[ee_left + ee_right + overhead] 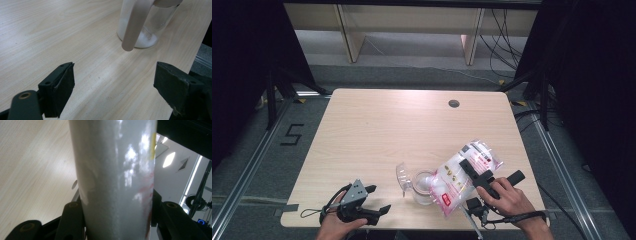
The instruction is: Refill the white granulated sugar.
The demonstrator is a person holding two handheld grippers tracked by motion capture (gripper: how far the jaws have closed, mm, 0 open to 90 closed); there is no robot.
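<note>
One soft clear plastic bag of white powder with red print hangs tilted over the clear glass jar near the desk's front edge, pinched mid-body by the right tongs. It looks slippery, saggy and fairly heavy, so a mid-body grip suits. The left tongs rest spread, empty.

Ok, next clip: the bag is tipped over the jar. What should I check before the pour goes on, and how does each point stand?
1. Right hand-held gripper clamped on the bag of white powder: ok, jaws press both sides in the right gripper view.
2. Bag's lower end over the glass jar: ok.
3. Jar upright on the table: ok.
4. Powder already in the jar: ok, a white layer on the bottom.
5. Left hand-held gripper steadying the jar: not ok, open and apart from it.
6. Bag's mouth open: cannot tell.
</note>
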